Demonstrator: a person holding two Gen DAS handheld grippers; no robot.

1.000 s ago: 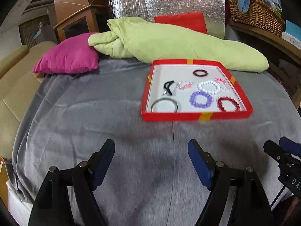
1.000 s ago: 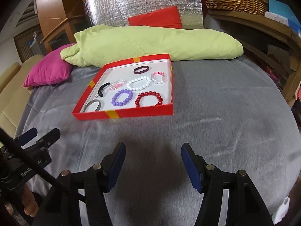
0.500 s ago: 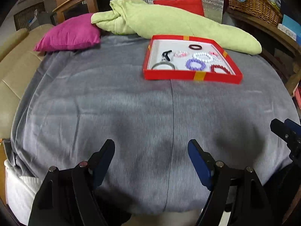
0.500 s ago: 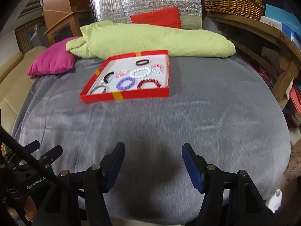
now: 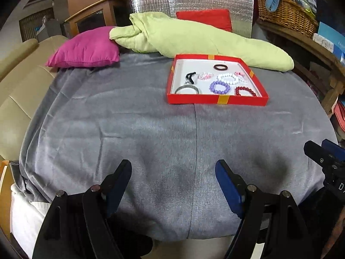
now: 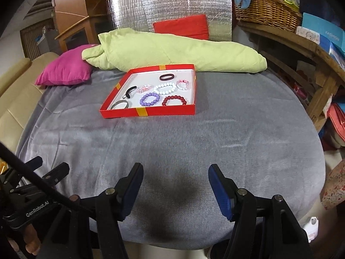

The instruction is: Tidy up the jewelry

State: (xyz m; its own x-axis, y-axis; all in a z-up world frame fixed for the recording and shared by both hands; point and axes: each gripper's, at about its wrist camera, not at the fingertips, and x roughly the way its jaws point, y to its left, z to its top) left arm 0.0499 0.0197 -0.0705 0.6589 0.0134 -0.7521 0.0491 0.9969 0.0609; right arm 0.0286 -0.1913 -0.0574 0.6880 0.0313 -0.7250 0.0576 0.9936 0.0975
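A red tray (image 5: 217, 101) (image 6: 151, 112) with a white floor sits far across the grey cloth. In it lie several bracelets: purple beads (image 5: 219, 87) (image 6: 149, 99), dark red beads (image 5: 245, 91) (image 6: 174, 100), white beads (image 5: 229, 78) (image 6: 165, 87), a dark ring (image 5: 220, 67) (image 6: 166, 77), a grey bangle (image 5: 186, 90) (image 6: 120, 104) and a black clip (image 5: 190, 76) (image 6: 130, 91). My left gripper (image 5: 173, 177) is open and empty near the front edge. My right gripper (image 6: 175, 179) is open and empty there too.
A green quilt (image 5: 194, 41) and a magenta cushion (image 5: 86, 50) lie behind the tray. A red cushion (image 6: 181, 27) leans on a foil board. A wooden shelf with a wicker basket (image 6: 267, 10) stands at the right. A beige sofa (image 5: 15, 86) is at the left.
Both grippers have pulled back from the tray toward the front edge of the cloth, then tilted up a little. Both stay open and empty. The jewelry has not moved.
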